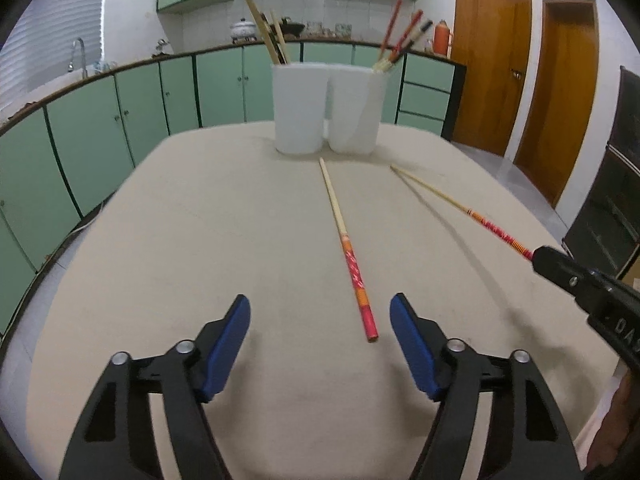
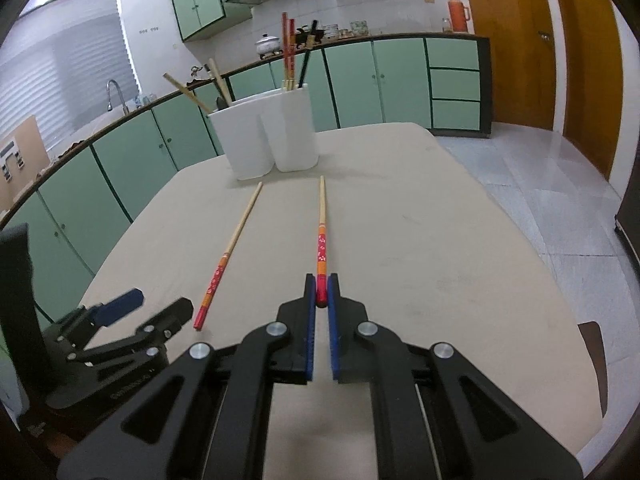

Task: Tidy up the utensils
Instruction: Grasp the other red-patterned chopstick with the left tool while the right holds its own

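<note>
Two red-handled chopsticks are on the beige table (image 1: 200, 240). One chopstick (image 1: 348, 252) lies loose just ahead of my open, empty left gripper (image 1: 320, 320); it also shows in the right wrist view (image 2: 228, 256). My right gripper (image 2: 321, 290) is shut on the red end of the other chopstick (image 2: 321, 232), which points toward the holders; that chopstick also shows in the left wrist view (image 1: 460, 208). Two white holders (image 1: 298, 108) (image 1: 356, 108) stand side by side at the table's far end, the left with plain wooden chopsticks (image 1: 268, 36), the right with red ones (image 1: 400, 38).
Green cabinets (image 1: 120, 120) run along the left and far walls. Brown doors (image 1: 492, 60) are at the right. A dark appliance (image 1: 612, 200) stands beyond the table's right edge. The left gripper (image 2: 132, 312) shows at the lower left of the right wrist view.
</note>
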The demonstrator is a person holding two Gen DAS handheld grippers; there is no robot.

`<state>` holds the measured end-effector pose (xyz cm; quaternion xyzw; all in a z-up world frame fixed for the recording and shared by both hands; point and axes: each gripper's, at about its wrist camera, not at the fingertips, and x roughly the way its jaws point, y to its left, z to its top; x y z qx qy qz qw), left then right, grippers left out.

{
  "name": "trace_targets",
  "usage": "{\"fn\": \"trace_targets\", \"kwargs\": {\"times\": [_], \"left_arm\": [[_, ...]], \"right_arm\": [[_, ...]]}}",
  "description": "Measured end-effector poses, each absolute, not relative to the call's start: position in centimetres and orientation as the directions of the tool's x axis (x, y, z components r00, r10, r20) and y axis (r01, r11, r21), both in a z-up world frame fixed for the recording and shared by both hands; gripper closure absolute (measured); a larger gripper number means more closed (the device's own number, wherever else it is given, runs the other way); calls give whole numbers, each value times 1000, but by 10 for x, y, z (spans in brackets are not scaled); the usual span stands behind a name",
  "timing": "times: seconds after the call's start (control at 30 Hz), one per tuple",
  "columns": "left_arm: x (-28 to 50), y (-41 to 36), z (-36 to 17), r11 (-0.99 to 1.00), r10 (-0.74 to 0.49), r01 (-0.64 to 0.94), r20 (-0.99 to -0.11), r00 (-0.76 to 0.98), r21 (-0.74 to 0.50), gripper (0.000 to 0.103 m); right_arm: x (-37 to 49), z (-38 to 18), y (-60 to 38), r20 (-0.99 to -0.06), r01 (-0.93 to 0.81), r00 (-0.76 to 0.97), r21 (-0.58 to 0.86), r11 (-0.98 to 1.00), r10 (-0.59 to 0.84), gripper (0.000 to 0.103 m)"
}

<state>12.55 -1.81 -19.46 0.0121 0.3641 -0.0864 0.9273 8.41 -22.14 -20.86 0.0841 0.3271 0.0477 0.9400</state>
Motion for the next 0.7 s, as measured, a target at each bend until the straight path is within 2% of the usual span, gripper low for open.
{"fn": "trace_targets", "kwargs": {"times": [0.3,0.4,0.47,0.53,0.7], "left_arm": [[135,-34,-205,984,-142,175,-716,684,-28,55],[135,-38,-204,983,-147,184,-718,680,-28,69],[134,-41,-204,980,-160,195,-720,675,-36,89],[131,-44,-204,978,-165,205,-720,674,-32,96],[132,-42,-202,977,-178,209,-717,674,-46,97]], "right_arm": [[85,-213,-225,-610,-36,778,199,979,152,98],[84,-213,-224,-610,-36,778,198,980,152,98],[84,-213,-224,-610,-36,778,199,979,153,98],[84,-213,-224,-609,-34,779,196,980,149,98],[83,-211,-223,-604,-34,784,186,982,141,98]]}}
